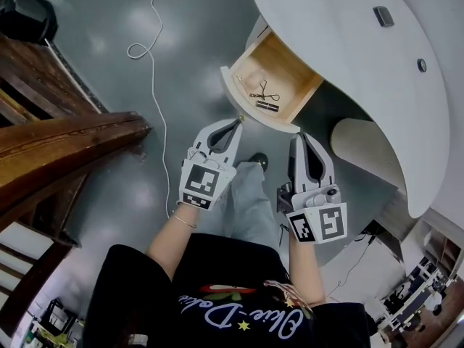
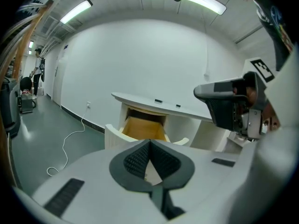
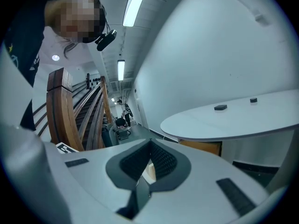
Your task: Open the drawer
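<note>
The drawer (image 1: 233, 91) stands pulled out from under the white desk (image 1: 348, 56), its wooden inside showing. Scissors-like metal tool (image 1: 266, 94) and a small dark item (image 1: 267, 106) lie in it. My left gripper (image 1: 237, 122) hangs just in front of the drawer's front panel, shut, with nothing between its pads and apart from the panel. My right gripper (image 1: 301, 137) is beside it to the right, also shut and empty. The left gripper view shows the left gripper (image 2: 150, 143) aimed at the open drawer (image 2: 140, 127). In the right gripper view the right gripper (image 3: 150, 143) points below the desk top.
A white cable (image 1: 148, 42) trails over the grey floor left of the drawer. A wooden stair rail (image 1: 65, 140) fills the left side. Two small dark things (image 1: 383, 16) sit on the desk top. The person's legs and a shoe (image 1: 257, 160) are below the grippers.
</note>
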`<state>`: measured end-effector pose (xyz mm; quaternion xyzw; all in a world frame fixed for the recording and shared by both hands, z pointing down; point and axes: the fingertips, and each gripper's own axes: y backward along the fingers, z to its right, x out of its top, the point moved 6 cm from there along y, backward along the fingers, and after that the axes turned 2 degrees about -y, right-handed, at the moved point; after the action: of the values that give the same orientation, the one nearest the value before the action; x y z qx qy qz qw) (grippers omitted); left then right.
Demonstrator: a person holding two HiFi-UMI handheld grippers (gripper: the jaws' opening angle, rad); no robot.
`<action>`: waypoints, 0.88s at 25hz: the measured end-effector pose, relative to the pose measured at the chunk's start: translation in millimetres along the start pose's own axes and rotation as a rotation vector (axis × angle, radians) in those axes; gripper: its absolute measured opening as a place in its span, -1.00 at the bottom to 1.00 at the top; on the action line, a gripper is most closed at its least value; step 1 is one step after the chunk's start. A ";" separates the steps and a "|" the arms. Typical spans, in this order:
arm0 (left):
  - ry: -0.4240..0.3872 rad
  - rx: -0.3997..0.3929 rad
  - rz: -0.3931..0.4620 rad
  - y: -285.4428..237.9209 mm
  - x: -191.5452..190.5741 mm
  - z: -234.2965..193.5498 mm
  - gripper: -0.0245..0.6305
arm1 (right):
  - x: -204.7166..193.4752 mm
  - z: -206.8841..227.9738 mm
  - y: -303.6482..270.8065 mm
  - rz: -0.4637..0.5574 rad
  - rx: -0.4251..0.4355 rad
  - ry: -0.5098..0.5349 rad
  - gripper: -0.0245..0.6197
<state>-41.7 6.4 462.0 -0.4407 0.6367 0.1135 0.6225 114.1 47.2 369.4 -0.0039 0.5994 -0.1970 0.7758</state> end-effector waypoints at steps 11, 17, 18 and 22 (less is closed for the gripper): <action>-0.076 -0.065 0.021 26.2 73.5 28.0 -0.92 | 42.5 -3.8 31.5 0.046 -0.029 0.023 -0.93; -0.056 -0.085 0.063 45.6 106.4 42.0 -0.92 | 66.6 -9.1 53.0 0.072 -0.033 0.051 -0.93; -0.066 -0.089 0.057 47.6 110.2 43.5 -0.92 | 70.6 -9.3 57.0 0.079 -0.039 0.046 -0.93; -0.132 -0.125 0.017 50.0 125.9 50.2 -0.91 | 89.7 -10.9 73.8 0.126 -0.069 0.017 -0.93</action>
<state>-21.5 17.6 319.4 -0.4648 0.5897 0.1873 0.6334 144.5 90.0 265.2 0.0086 0.6114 -0.1268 0.7810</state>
